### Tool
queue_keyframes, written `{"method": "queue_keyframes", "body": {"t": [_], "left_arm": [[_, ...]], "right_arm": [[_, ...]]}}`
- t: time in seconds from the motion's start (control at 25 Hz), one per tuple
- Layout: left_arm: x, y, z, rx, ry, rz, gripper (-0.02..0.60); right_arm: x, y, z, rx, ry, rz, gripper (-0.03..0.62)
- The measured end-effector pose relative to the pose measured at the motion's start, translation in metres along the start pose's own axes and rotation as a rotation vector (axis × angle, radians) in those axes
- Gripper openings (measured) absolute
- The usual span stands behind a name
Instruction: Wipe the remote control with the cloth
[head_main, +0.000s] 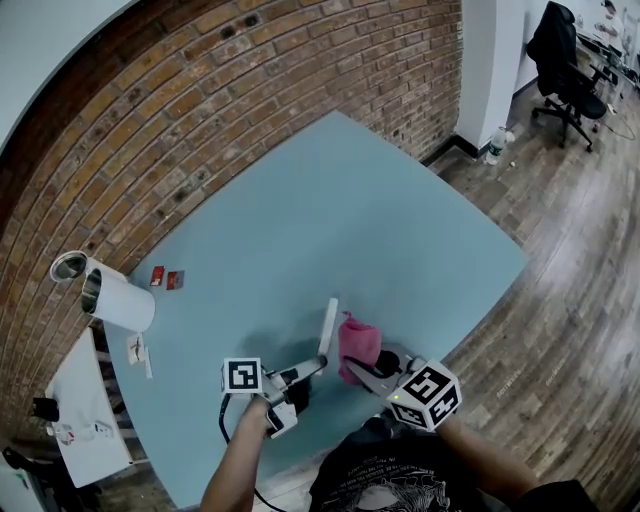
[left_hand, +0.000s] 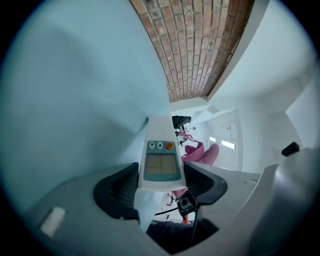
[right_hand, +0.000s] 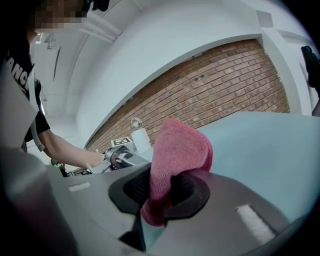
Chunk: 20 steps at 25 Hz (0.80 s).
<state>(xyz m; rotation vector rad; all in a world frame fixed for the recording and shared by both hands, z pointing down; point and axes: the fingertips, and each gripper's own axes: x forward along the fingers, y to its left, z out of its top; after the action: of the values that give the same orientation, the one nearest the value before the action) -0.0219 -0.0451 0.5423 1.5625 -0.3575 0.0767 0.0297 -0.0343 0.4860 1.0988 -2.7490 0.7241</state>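
Observation:
My left gripper (head_main: 300, 375) is shut on the lower end of a white remote control (head_main: 327, 330), which sticks up and away over the blue table (head_main: 360, 220). In the left gripper view the remote control (left_hand: 160, 155) shows its small screen and three buttons, clamped between the black pads (left_hand: 117, 192). My right gripper (head_main: 372, 372) is shut on a pink cloth (head_main: 358, 345), held just right of the remote. In the right gripper view the cloth (right_hand: 177, 160) stands bunched above the jaws, with the left gripper (right_hand: 120, 159) behind it.
A white paper-towel roll (head_main: 115, 297) lies at the table's left, with two small red items (head_main: 167, 279) beside it. A brick wall (head_main: 250, 90) runs along the far side. A white shelf (head_main: 85, 410) stands lower left; a black office chair (head_main: 565, 60) is far right.

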Motion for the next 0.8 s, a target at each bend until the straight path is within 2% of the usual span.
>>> {"method": "queue_keyframes", "body": {"t": [0.2,0.36,0.6,0.8], "left_arm": [[-0.012,0.018,0.001,0.226,0.148,0.169,0.279],[-0.018,0.029,0.003,0.419,0.269,0.273,0.279],[-0.026,0.040,0.004,0.766,0.511,0.405,0.281],[-0.026,0.042,0.003,0.905,0.638,0.483,0.282]], "right_arm": [[0.000,-0.013,-0.002,0.032,0.002,-0.045,0.067],[0.004,-0.014,-0.005,0.034,0.017,-0.061,0.067],[0.011,-0.021,-0.005,0.041,0.024,-0.096,0.067],[0.018,-0.023,-0.003,0.045,0.037,-0.121,0.067]]}}
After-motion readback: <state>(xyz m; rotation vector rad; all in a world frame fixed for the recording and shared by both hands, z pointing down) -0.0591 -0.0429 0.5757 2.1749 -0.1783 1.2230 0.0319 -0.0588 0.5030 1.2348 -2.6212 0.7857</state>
